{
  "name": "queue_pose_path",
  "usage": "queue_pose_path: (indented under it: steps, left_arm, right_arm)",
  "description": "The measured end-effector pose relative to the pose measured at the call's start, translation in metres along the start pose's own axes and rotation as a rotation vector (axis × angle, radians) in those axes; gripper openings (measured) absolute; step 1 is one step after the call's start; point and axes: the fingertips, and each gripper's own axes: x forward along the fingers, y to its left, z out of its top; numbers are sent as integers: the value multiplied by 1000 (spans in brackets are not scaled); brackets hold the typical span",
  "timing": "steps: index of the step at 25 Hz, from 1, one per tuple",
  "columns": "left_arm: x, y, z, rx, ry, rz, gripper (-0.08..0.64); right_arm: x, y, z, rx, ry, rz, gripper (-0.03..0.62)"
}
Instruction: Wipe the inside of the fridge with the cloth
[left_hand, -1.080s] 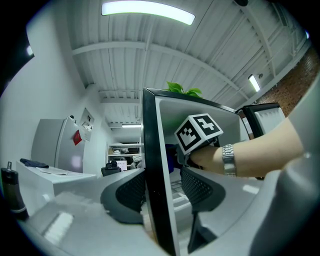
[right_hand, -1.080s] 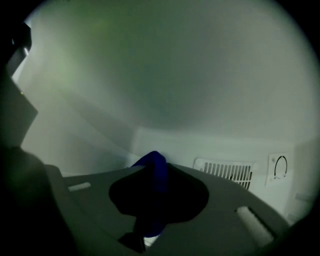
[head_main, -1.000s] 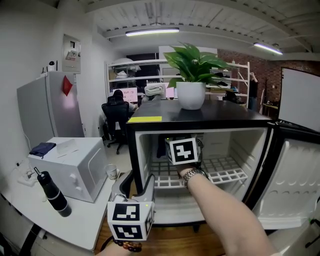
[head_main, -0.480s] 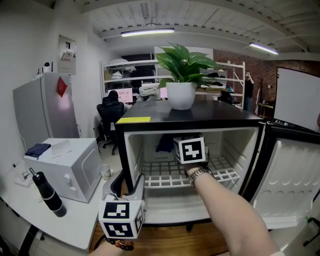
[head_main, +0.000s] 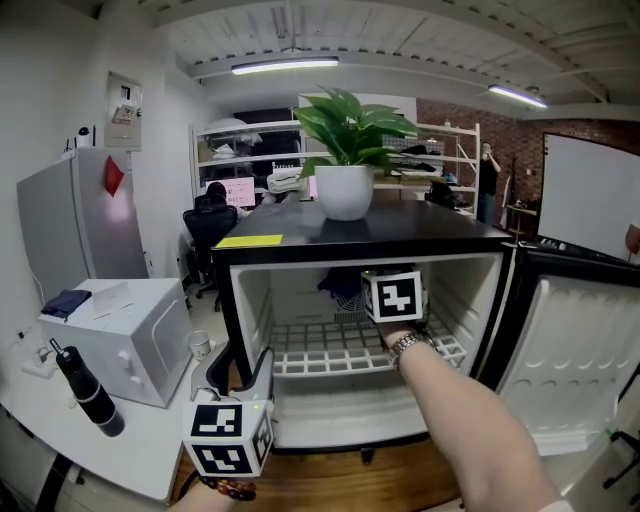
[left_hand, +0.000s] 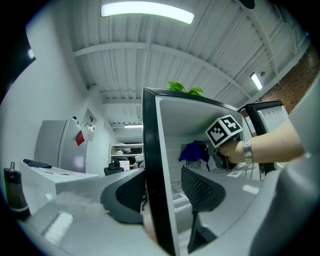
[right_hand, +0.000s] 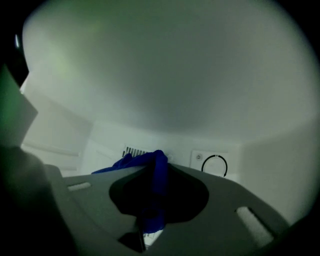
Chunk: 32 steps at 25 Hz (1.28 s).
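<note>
Two tools are at work. My right tool (right_hand: 150, 200) is clamped on the blue cloth (right_hand: 155, 165), which is soft and bunched and held close to the far wall of the fridge (head_main: 248, 300). Over the last second it has swept from left of centre toward the right above the white wire shelf (head_main: 330, 352), so I judge one pass along the smooth white back is nearly done. My left tool (left_hand: 162, 192) stands with its jaws apart, astride the glossy black front edge of the left wall and not squeezing it.
</note>
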Motion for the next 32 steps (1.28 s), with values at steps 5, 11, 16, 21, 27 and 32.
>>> queue_pose_path:
  steps: [5, 11, 16, 21, 27, 32]
  left_arm:
    - [0, -1, 4, -4, -9, 0, 224]
    - [0, -1, 0, -13, -2, 1, 224]
    - [0, -1, 0, -16, 4, -3, 224]
    - [0, -1, 0, -16, 4, -4, 224]
    - [0, -1, 0, -18, 4, -4, 224]
    - [0, -2, 0, -16, 5, 0, 224]
  right_arm:
    - [-7, -26, -6, 7, 25, -52, 52]
    - [-14, -51, -15, 28, 63, -105, 52]
    - [-21, -67, -15, 9, 72, -181, 52]
    - [-29, -84, -17, 24, 92, -236, 52]
    - [-39, -95, -9, -8, 78, -316, 51]
    - [-45, -94, -11, 11, 86, -321, 51]
